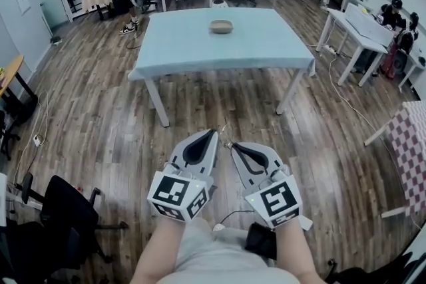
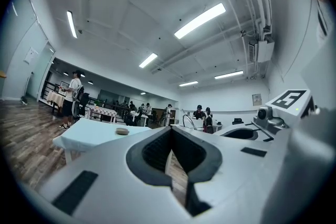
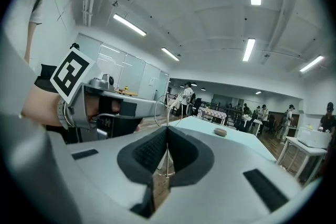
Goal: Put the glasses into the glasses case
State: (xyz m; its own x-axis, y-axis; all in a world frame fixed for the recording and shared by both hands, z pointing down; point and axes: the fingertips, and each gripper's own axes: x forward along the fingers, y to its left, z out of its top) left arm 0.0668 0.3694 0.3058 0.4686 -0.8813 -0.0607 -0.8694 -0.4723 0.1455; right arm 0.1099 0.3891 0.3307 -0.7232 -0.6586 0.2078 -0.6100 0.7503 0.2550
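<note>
Now my right gripper (image 1: pixel 233 145) clamps what looks like thin wire glasses (image 3: pixel 167 160); my left gripper (image 1: pixel 213 133) is closed, empty; the glasses case (image 1: pixel 221 26) sits on the table (image 1: pixel 186 46).

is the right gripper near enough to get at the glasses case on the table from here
Probably not yet. The right gripper, shut on the glasses, hangs well short of the table, and the glasses case lies mid-table. Only bare floor lies between, so stepping closer should do.

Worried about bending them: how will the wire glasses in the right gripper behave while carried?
The glasses look thin-wired, so probably light and bendy. Pinched by one thin part in the right gripper, they may swing or slip.
</note>
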